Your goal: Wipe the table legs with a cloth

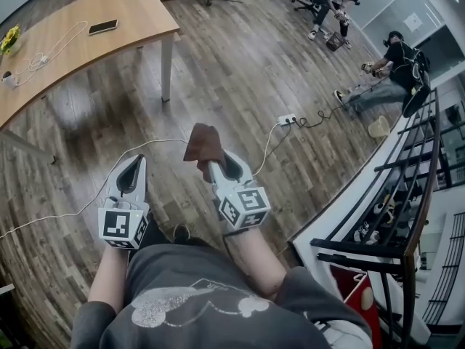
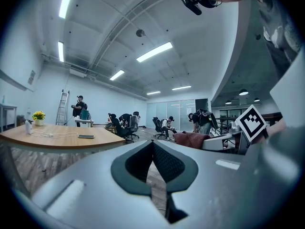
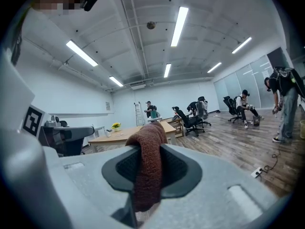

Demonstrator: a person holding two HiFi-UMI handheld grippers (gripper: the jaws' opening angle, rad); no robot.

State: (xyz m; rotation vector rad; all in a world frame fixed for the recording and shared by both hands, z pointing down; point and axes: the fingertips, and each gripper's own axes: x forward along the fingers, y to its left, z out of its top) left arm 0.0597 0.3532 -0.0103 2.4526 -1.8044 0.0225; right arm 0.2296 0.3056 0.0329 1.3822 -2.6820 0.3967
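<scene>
Here's the cloth (image 1: 203, 145), a dark reddish-brown terry one, pinched in the right gripper (image 1: 216, 166). In the right gripper view the jaws are clamped on its fold, with a bunch standing up past the tips and a tail hanging down between them. We'd say that's on purpose: the free bunch out front is the part that will meet the leg.

The left gripper (image 1: 136, 167) sits just beside the right. Its jaws are drawn together with nothing between them, only a sliver of floor showing through. We read it as the spare hand for now, carried level and out of the way. Both point forward, low in front of the person's body, over the wooden floor (image 1: 240, 71).

And the target? The nearest table leg (image 1: 166, 65), white and upright, stands far ahead and a little left, well apart from the cloth, so there's no contact yet. It props the corner of the wooden surface (image 1: 123, 6), where a phone (image 1: 102, 27) and a white cable (image 1: 54, 46) lie, with yellow flowers (image 1: 9, 38) at the far left end. What looks like a second leg (image 1: 22, 145) slants in at the left edge. To the right on the floor is a power strip (image 1: 288, 120) with its cords, which we'd step round. Our call: wiping not begun, cloth being carried toward the leg.
</scene>
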